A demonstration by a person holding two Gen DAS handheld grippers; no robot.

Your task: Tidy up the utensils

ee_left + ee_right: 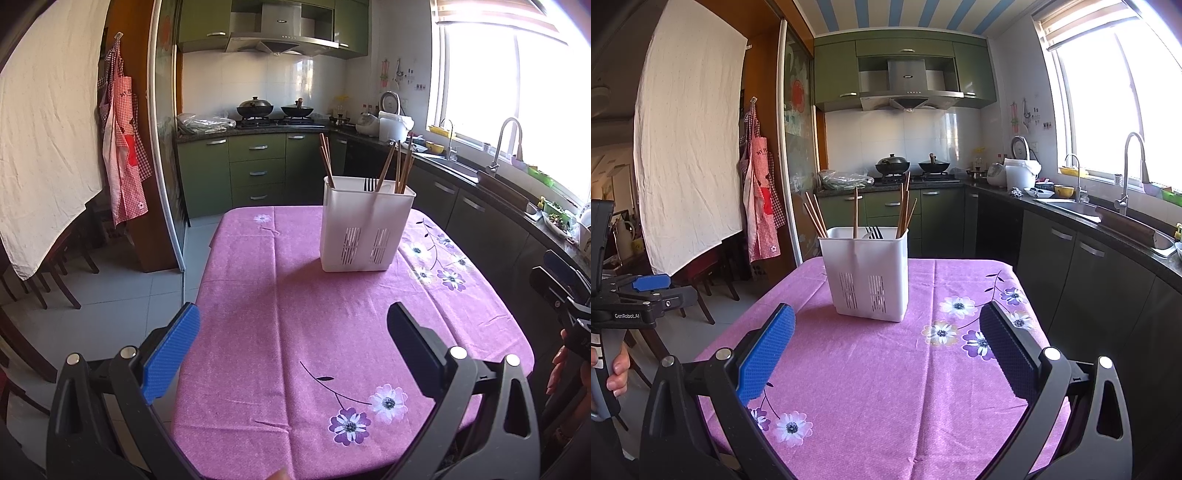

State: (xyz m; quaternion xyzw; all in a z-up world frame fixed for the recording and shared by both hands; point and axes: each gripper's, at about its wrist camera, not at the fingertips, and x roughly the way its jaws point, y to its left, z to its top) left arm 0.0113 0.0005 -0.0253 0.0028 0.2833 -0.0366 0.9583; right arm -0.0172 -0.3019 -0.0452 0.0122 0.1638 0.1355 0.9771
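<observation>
- Utensil holder (364,229), a white plastic box with slotted vents low on its front, stands upright on the far half of the table (280,295), nearer the right edge in the left wrist view.
- Pink flowered tablecloth (886,369) covers the table; the near half, between the holder and both grippers, lies bare and flat, leaving open room for moving.
- Left of the table the tiled floor (122,295) is open up to a sliding door frame; on the right the table edge runs close to the dark cabinets (1089,288) under the sink counter, with only a narrow gap.
- Left gripper (293,350) hovers over the near edge of the table with its jaws spread wide and nothing between them.
- Right gripper (886,354) is likewise spread wide and empty, aimed at the holder from the near edge.
- In the right wrist view the left gripper shows at the far left, off the table's side, with the person's fingers (617,369) wrapped around its handle.
- Wooden chopsticks (905,212) stand tilted in the holder, a group at the left end, one upright near the middle, more at the right end.
- Dark fork (875,232) shows its tines above the rim in the middle compartment.
</observation>
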